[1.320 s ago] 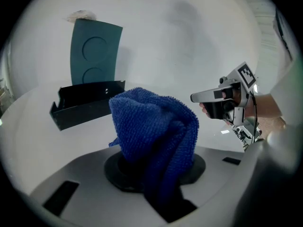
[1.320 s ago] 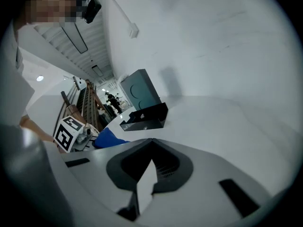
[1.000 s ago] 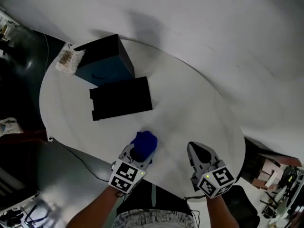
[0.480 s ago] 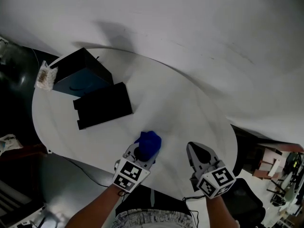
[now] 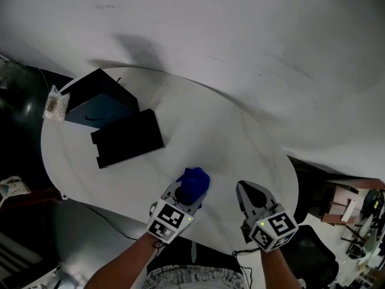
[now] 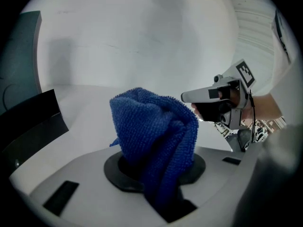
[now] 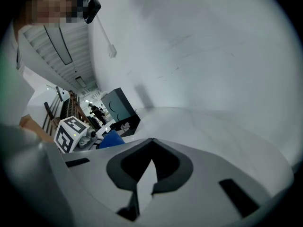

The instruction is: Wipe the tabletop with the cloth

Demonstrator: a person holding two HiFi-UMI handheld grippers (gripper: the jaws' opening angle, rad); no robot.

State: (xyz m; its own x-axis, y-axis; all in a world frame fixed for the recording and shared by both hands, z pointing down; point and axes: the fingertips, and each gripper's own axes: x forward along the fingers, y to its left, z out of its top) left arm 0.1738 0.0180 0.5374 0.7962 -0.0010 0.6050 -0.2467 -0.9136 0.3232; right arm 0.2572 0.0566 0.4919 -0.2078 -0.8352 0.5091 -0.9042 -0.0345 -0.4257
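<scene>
A bunched blue cloth (image 5: 193,184) rests on the round white tabletop (image 5: 216,131) near its front edge. My left gripper (image 5: 183,192) is shut on it. In the left gripper view the cloth (image 6: 154,131) rises out of the jaws of that gripper (image 6: 158,178) and hides their tips. My right gripper (image 5: 250,192) hovers over the table's front right, shut and holding nothing. The right gripper view shows only a thin slit between the jaws of the right gripper (image 7: 144,176), and a corner of the cloth (image 7: 112,139) at the left.
A tall black box (image 5: 99,95) stands at the table's far left with a flat black box (image 5: 127,138) in front of it. A snack packet (image 5: 55,105) hangs at the table's left rim. A white wall rises behind the table.
My left gripper has slid the blue cloth a little to the right, away from the black boxes. The head view has swung right. The right gripper has stayed put.
</scene>
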